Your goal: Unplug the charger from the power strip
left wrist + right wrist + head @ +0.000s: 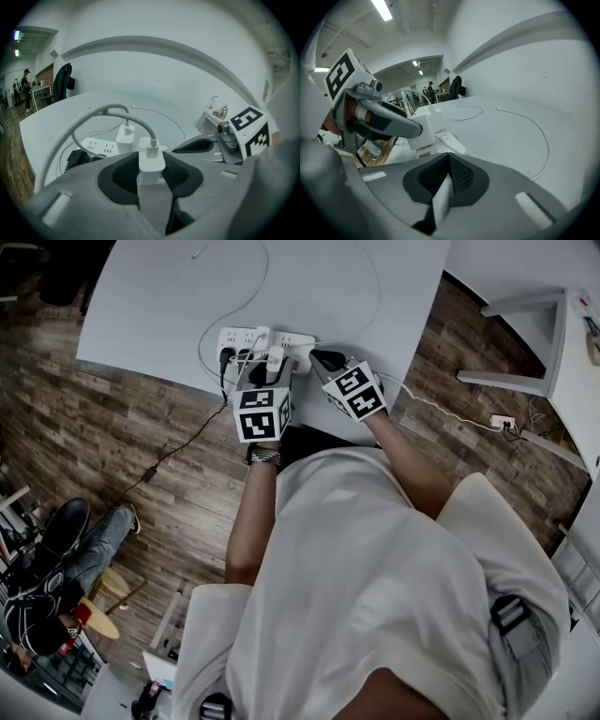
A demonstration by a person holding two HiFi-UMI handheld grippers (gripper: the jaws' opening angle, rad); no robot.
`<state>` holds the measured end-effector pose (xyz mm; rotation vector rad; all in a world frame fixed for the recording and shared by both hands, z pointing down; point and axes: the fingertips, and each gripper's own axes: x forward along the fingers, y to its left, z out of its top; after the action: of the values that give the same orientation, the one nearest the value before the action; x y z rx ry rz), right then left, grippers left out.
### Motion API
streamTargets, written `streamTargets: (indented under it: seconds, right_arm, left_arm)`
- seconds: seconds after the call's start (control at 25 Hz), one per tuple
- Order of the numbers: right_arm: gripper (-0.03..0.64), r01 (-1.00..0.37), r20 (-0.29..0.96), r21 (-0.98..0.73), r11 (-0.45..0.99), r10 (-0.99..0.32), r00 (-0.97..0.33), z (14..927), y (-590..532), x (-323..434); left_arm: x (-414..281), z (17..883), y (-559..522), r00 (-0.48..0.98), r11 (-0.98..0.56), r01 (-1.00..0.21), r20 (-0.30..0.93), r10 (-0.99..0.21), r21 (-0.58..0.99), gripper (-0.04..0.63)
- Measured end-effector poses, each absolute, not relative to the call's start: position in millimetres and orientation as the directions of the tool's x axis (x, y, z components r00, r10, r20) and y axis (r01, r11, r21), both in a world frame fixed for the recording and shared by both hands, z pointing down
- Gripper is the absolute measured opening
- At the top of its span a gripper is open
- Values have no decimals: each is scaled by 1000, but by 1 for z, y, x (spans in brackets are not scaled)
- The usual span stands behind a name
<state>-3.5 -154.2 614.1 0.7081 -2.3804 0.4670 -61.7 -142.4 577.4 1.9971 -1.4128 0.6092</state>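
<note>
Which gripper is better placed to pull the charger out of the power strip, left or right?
Left: the left gripper clamps the white charger on the power strip. The right gripper is shut, holding nothing.

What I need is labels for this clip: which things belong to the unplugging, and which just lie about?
Job: charger, power strip, left gripper shut on the charger.
Not part of it: second charger, black plug, loose cable.

One table (pixel 169 306) bears one power strip (pixel 298 337) and two loose cables, a short cable (pixel 468 112) and a long cable (pixel 541 136). There are two white chargers, a near charger (pixel 151 161) and a far charger (pixel 125 137), one black plug (pixel 75 159), and two grippers, the left gripper (pixel 151 172) and the right gripper (pixel 449 164).
</note>
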Motion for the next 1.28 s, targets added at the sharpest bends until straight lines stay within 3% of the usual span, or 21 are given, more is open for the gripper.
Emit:
streamTargets:
  seconds: [0.16, 0.52, 1.28]
  right_arm:
    - [3, -587, 637, -153, 795, -375, -674, 614, -153, -3]
    - [3, -588, 635, -138, 797, -384, -670, 613, -154, -3]
    - [3, -596, 636, -119, 794, -400, -660, 615, -154, -3]
  left_arm:
    - [-57, 578, -140, 286, -314, -945, 695, -660, 90, 147]
    - [-57, 567, -140, 304, -300, -946, 669, -678, 127, 146]
    - [-51, 570, -95, 507, -253, -847, 568, -648, 467, 147]
